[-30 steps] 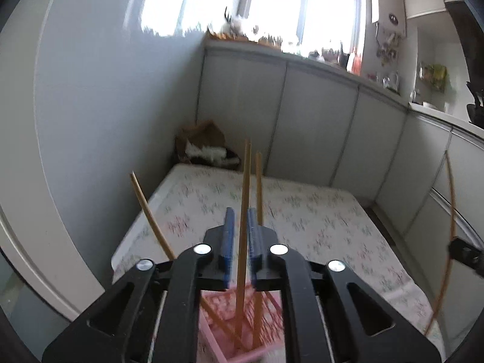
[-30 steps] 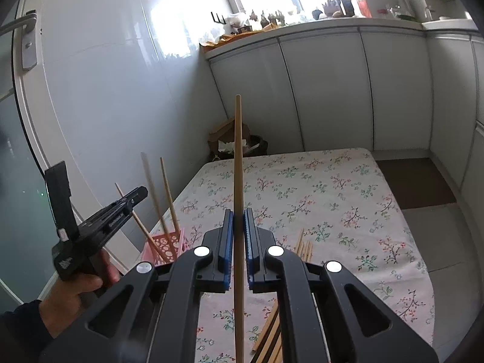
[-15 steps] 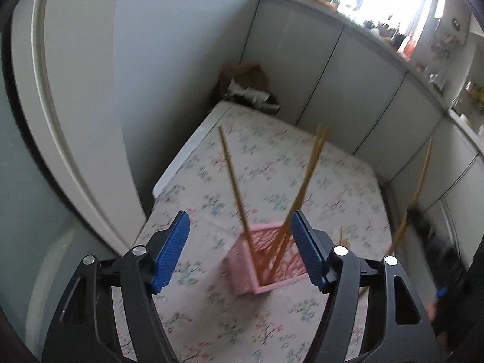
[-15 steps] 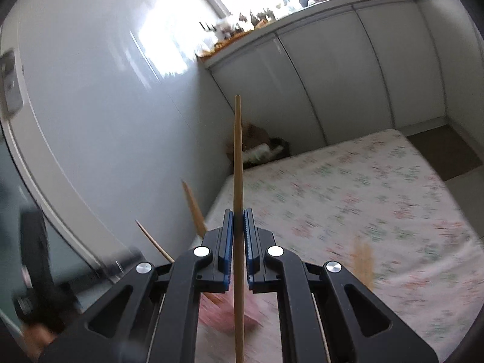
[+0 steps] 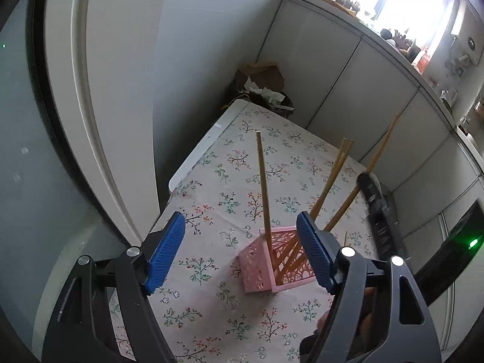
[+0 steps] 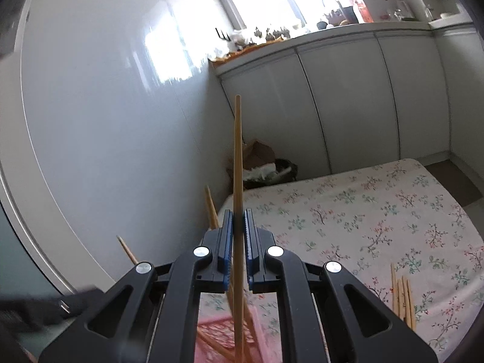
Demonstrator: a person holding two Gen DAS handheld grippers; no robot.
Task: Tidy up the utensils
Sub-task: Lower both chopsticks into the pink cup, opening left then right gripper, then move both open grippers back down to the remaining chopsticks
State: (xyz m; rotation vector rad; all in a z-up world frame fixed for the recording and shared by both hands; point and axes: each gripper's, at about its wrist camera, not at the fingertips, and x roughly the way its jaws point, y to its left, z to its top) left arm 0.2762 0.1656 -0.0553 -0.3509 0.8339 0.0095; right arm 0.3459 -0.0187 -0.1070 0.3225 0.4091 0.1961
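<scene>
A pink lattice basket (image 5: 266, 267) stands on the floral tablecloth (image 5: 230, 193) with three wooden chopsticks leaning in it, one near upright (image 5: 262, 181). My left gripper (image 5: 242, 251) is open and empty, above and behind the basket. My right gripper (image 6: 238, 227) is shut on a chopstick (image 6: 237, 163), held upright over the basket (image 6: 217, 332); that chopstick (image 5: 375, 163) slants down to the basket in the left wrist view. Loose chopsticks (image 6: 402, 299) lie on the cloth at right.
A white wall and door frame (image 5: 121, 90) run along the table's left edge. A brown bag with rubbish (image 5: 260, 81) sits beyond the far corner. White cabinets (image 6: 348, 106) line the back under a cluttered sill.
My left gripper let go of its chopstick, opened and drew back from the basket. My right gripper carried its chopstick left until it stood over the basket.
</scene>
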